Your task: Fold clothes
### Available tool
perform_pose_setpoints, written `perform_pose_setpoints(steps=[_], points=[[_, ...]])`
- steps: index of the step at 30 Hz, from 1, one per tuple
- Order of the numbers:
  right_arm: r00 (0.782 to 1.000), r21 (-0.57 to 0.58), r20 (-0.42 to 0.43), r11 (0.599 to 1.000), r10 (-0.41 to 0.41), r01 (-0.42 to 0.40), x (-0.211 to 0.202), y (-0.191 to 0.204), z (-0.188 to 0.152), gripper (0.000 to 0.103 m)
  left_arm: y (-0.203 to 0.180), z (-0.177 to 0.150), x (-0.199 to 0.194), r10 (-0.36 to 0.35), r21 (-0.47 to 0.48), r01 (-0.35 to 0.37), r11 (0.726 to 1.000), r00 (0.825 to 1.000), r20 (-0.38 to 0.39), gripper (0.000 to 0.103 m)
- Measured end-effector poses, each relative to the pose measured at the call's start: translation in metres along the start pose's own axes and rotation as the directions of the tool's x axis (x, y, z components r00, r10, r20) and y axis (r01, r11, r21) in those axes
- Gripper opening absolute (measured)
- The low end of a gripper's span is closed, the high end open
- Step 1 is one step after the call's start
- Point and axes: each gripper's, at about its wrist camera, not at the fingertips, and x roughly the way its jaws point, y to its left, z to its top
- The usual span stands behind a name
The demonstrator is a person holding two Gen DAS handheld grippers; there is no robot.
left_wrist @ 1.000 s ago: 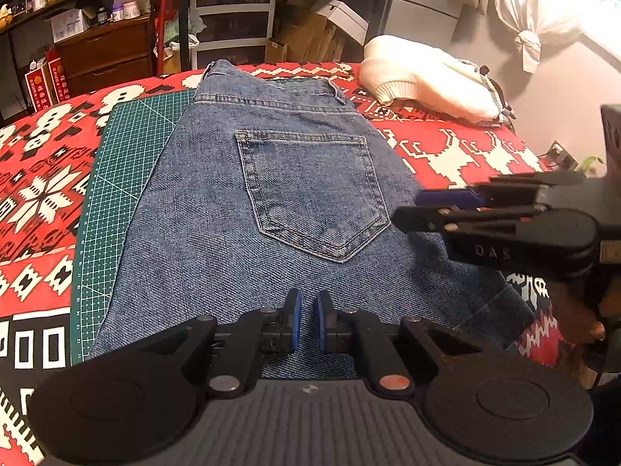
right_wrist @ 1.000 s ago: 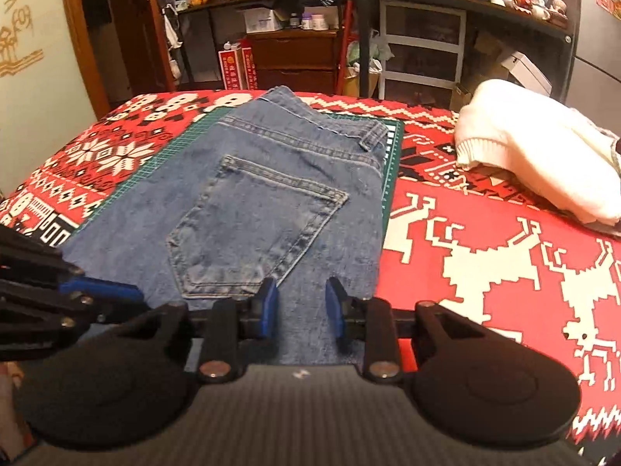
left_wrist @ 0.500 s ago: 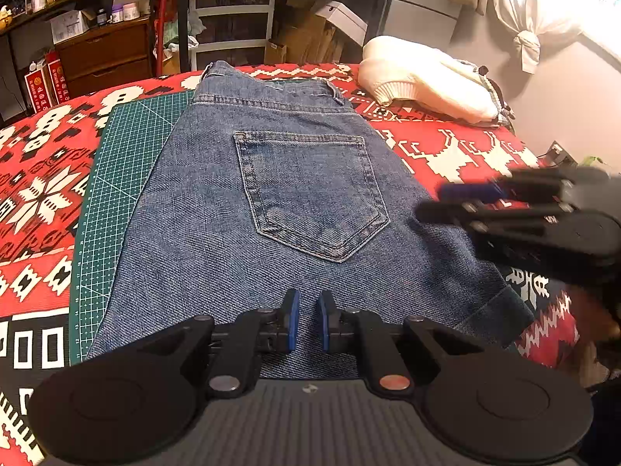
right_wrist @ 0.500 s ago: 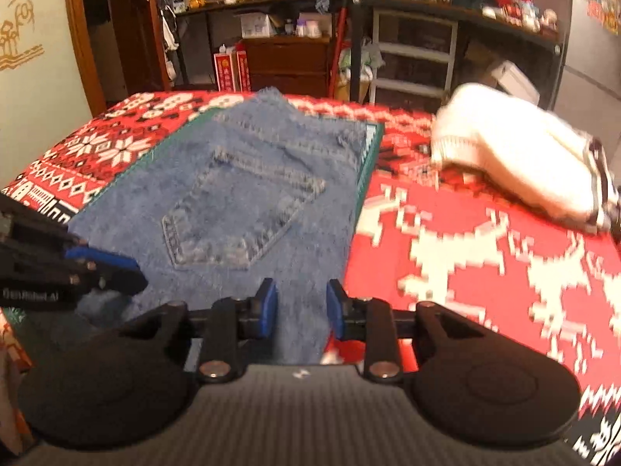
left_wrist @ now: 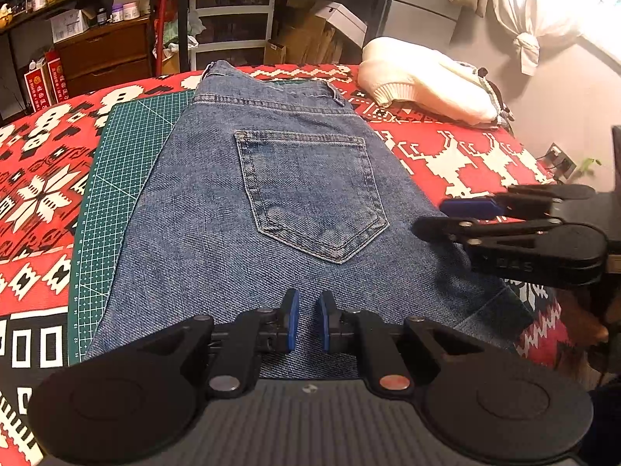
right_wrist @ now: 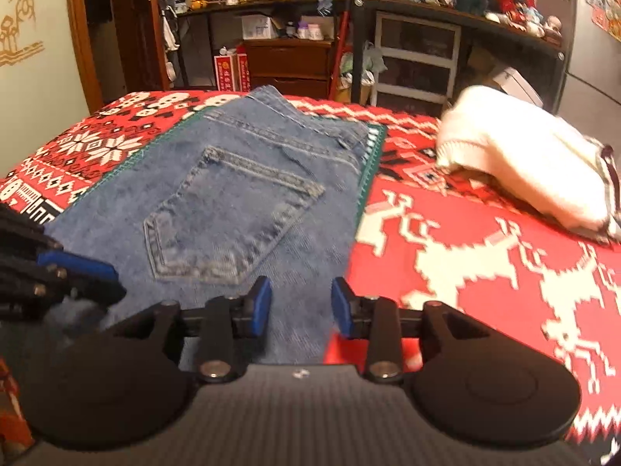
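Folded blue jeans [left_wrist: 271, 213] lie flat on a green cutting mat [left_wrist: 116, 194], back pocket up. My left gripper [left_wrist: 307, 320] hovers over their near edge, its blue pads only a narrow gap apart with nothing between them. In the right wrist view the jeans [right_wrist: 252, 202] fill the left half. My right gripper [right_wrist: 300, 303] is over their near right corner, its jaws opening, and the pads press on nothing. The right gripper [left_wrist: 438, 217] also shows side-on at the right of the left wrist view. The left gripper [right_wrist: 77, 272] reaches in from the left edge of the right wrist view.
A red and white patterned cloth [right_wrist: 465, 252] covers the surface. A white sweater [left_wrist: 427, 77] lies bunched at the far right, also seen as the sweater [right_wrist: 524, 163] in the right wrist view. Shelves, drawers and boxes stand behind the far edge.
The right gripper's jaws have spread wider. That gripper drifted a little along the jeans' right edge. The left gripper kept still and the jeans lie as before.
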Motion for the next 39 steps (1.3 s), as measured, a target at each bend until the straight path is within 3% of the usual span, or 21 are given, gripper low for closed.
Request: perform_pose_setpoints(steps=[3,5,7,10,13,20,26,30,36,39], points=[[1.000,0.033,-0.007,0.999,0.005,-0.005,-0.010,-0.004,-0.001,0.041,-0.001,0.000,0.000,-0.008,0.000,0.008,1.000,1.000,-0.002,0.017],[1.000,0.039,0.005,0.999,0.002,-0.002,-0.017,-0.001,0.002,0.041,-0.003,0.001,0.000,-0.026,0.006,0.026,1.000,1.000,-0.004,0.029],[0.999,0.024,0.035,1.000,0.005,-0.005,-0.024,0.007,0.005,0.041,-0.011,0.001,0.002,-0.050,0.034,0.050,0.998,0.999,-0.011,0.050],[0.998,-0.015,0.055,1.000,0.015,-0.014,-0.025,0.020,0.009,0.041,-0.035,-0.004,0.006,0.015,0.155,-0.013,0.988,1.000,-0.012,0.061],[0.999,-0.027,0.019,0.999,0.028,-0.027,-0.016,0.027,0.003,0.041,-0.044,-0.008,0.007,0.054,0.191,-0.054,0.980,0.999,0.006,0.065],[0.999,0.027,0.008,0.998,0.052,-0.052,-0.022,0.013,-0.020,0.043,-0.035,-0.003,0.006,0.028,0.147,-0.025,0.989,0.999,-0.016,0.065],[0.999,0.040,0.012,0.998,0.041,-0.042,-0.026,0.011,-0.026,0.044,-0.035,0.005,-0.001,0.134,0.149,-0.132,0.980,0.991,-0.005,0.061],[0.999,0.058,0.010,0.997,0.045,-0.045,-0.024,0.008,-0.025,0.046,-0.012,0.018,-0.011,0.152,0.061,-0.154,0.986,0.988,0.034,0.056],[0.999,0.058,0.014,0.998,0.039,-0.039,-0.023,0.009,-0.026,0.047,0.032,0.039,0.008,0.128,-0.123,-0.127,0.984,0.992,-0.001,0.014],[0.999,0.058,0.013,0.998,0.039,-0.040,-0.023,0.009,-0.026,0.047,0.047,0.035,0.015,0.106,-0.195,-0.108,0.975,0.994,-0.023,0.011]])
